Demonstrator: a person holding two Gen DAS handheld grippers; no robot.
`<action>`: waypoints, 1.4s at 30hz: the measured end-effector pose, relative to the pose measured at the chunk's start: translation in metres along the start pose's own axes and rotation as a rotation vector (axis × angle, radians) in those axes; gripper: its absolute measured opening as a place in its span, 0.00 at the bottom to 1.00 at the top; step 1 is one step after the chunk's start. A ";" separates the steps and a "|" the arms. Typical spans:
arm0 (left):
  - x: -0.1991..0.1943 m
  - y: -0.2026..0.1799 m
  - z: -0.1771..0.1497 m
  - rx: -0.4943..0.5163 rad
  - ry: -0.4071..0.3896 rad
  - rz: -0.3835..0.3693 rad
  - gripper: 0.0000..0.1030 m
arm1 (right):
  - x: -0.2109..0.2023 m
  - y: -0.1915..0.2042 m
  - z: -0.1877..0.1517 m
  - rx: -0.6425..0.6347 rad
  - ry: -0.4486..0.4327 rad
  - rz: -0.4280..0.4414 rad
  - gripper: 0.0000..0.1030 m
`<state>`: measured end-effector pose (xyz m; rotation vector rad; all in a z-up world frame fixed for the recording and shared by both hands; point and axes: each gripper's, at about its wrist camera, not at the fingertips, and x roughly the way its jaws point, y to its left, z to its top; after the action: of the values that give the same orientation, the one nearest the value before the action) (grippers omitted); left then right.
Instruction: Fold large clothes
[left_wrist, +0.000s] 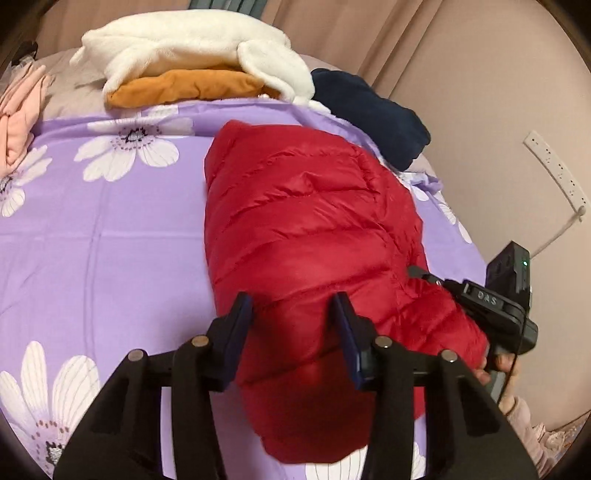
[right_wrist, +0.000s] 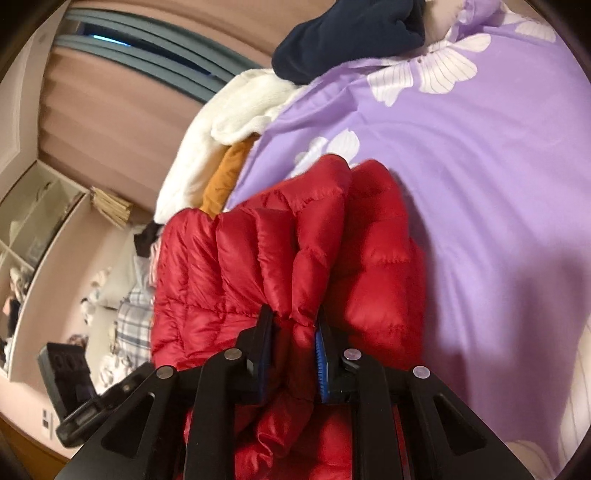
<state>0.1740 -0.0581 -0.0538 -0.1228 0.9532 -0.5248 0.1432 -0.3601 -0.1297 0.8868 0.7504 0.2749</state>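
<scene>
A red quilted puffer jacket (left_wrist: 306, 229) lies folded lengthwise on the purple flowered bedsheet (left_wrist: 110, 229). My left gripper (left_wrist: 293, 314) is open, its jaws wide apart over the jacket's near end; whether the pads touch the fabric is unclear. My right gripper (right_wrist: 293, 325) is shut on a fold of the red jacket (right_wrist: 258, 258) at its right edge. The right gripper's body (left_wrist: 491, 310) shows at the jacket's right side in the left wrist view.
A white fleece (left_wrist: 192, 48) on an orange garment (left_wrist: 184, 86) lies at the bed's far side. A navy garment (left_wrist: 373, 114) lies far right, a pink one (left_wrist: 18, 118) far left. A wall with a power strip (left_wrist: 557, 170) is right of the bed.
</scene>
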 end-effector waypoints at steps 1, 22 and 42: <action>0.003 -0.003 0.000 0.018 -0.004 0.017 0.45 | 0.000 -0.001 -0.002 -0.003 0.002 -0.009 0.18; 0.019 -0.005 -0.004 0.096 0.034 0.066 0.45 | -0.035 0.120 -0.060 -0.606 -0.035 -0.177 0.33; 0.012 -0.007 0.015 0.048 0.004 0.009 0.51 | -0.009 0.061 -0.093 -0.562 0.042 -0.267 0.31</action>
<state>0.1888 -0.0722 -0.0517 -0.0742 0.9440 -0.5400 0.0775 -0.2709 -0.1147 0.2467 0.7678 0.2488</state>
